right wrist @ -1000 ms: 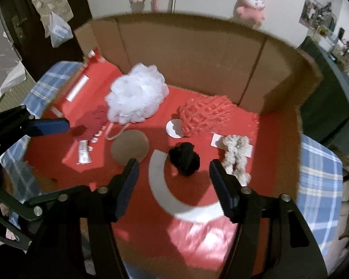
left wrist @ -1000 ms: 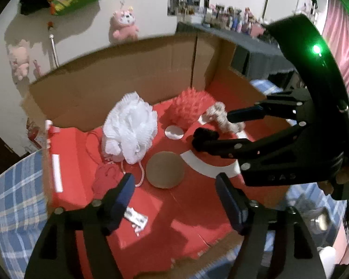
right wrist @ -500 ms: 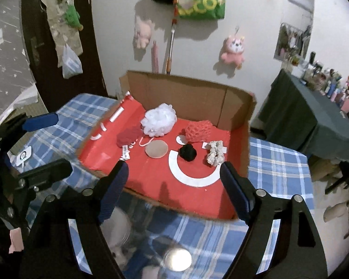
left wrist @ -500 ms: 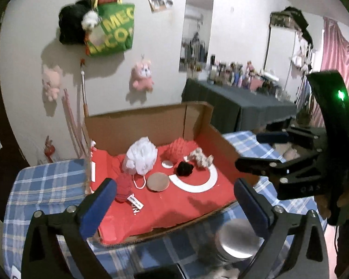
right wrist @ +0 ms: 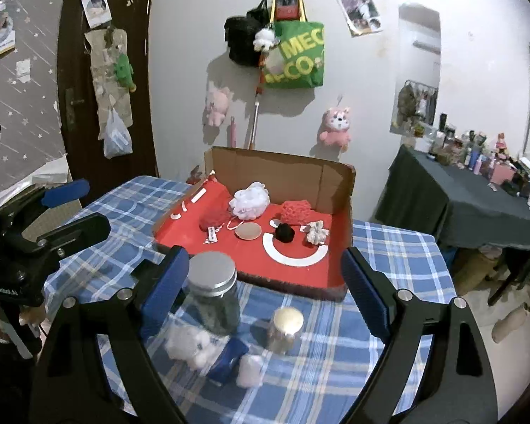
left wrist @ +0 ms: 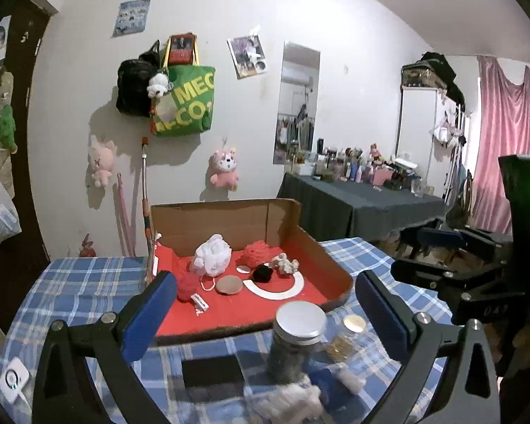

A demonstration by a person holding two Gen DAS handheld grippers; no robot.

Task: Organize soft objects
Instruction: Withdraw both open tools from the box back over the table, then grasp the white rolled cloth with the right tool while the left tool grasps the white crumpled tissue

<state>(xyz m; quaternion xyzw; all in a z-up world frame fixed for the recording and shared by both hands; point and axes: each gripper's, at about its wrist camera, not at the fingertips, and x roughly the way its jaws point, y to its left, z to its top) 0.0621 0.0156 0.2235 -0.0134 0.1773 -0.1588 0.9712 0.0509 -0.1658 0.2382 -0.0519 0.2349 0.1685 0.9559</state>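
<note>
An open cardboard box [left wrist: 336,272] with a red floor stands on the checked table. In it lie a white bath pouf [left wrist: 212,255], a red mesh sponge [left wrist: 256,252], a black pom-pom [left wrist: 262,274], a beige knotted piece [left wrist: 285,264] and a dark red ball [left wrist: 186,287]. My left gripper [left wrist: 264,282] is open wide and empty, well back from the box. The right gripper [right wrist: 265,258] is likewise back from the box [right wrist: 346,212], with its jaws opening and nothing between them. Each gripper shows in the other's view: right gripper [left wrist: 420,254], left gripper [right wrist: 81,208].
Close in front of the grippers stand a glass jar with a metal lid [right wrist: 213,289] and a small gold-lidded jar [right wrist: 286,325]. White fluffy pieces [right wrist: 190,346] and a blue item [right wrist: 228,358] lie beside them. A dark flat rectangle [left wrist: 212,371] lies on the cloth. A dark table [right wrist: 477,205] stands at the right.
Both grippers have drawn back and upward from over the box floor to the near side of the table. Both jaws stand wider. The black pom-pom stays on the red floor.
</note>
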